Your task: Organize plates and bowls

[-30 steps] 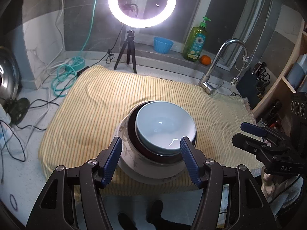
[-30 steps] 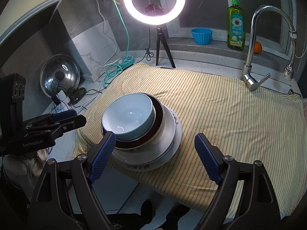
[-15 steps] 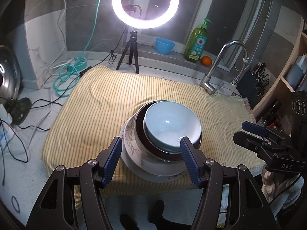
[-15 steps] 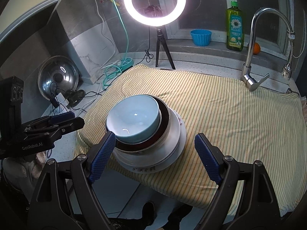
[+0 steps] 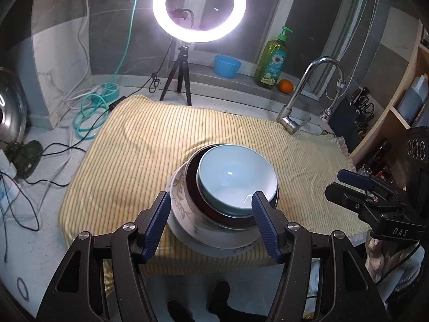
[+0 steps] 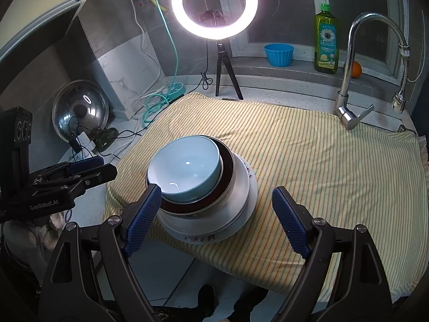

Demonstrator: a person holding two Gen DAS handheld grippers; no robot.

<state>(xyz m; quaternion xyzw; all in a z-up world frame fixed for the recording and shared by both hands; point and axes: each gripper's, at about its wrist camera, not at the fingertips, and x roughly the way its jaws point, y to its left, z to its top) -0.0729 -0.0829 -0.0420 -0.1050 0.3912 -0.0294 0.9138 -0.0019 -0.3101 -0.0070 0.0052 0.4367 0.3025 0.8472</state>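
**Both claws hanging released over a stacked set of dishes**

A pale blue bowl (image 5: 237, 179) is sitting at the top of a stack near the front edge of the bench (image 5: 34, 244), nested off-centre inside a dark brown bowl (image 5: 193, 185). That brown bowl is resting on white floral plates (image 5: 178, 209), and the whole pile is lying on a yellow striped cloth (image 5: 150, 145) that is covering most of the bench and drooping over its front edge.

The left claw (image 5: 210, 224) is hanging released, its blue-padded fingers (image 5: 156, 224) spread wide and framing the near side of the stack without touching it. The right claw (image 6: 215, 218) is likewise standing released; its left pad is overlapping the rim of the pale blue bowl (image 6: 185, 170) in the view, though whether it is touching cannot be told, while its other finger is hovering over bare cloth (image 6: 321, 158) to the right of the plates (image 6: 241, 190). Neither claw is holding anything. Each is showing at the edge of the other's view, level with the stack.

Behind the cloth a lit ring light (image 6: 214, 5) is standing on a small tripod. On the ledge beyond, a blue cup (image 6: 278, 53), a green soap bottle (image 6: 325, 37) and an orange (image 6: 356, 69) are lined up near the faucet (image 6: 351, 80). A steel pot lid (image 6: 80, 110) is leaning against the wall at the left, with cables (image 5: 32, 166) trailing over the bench nearby.
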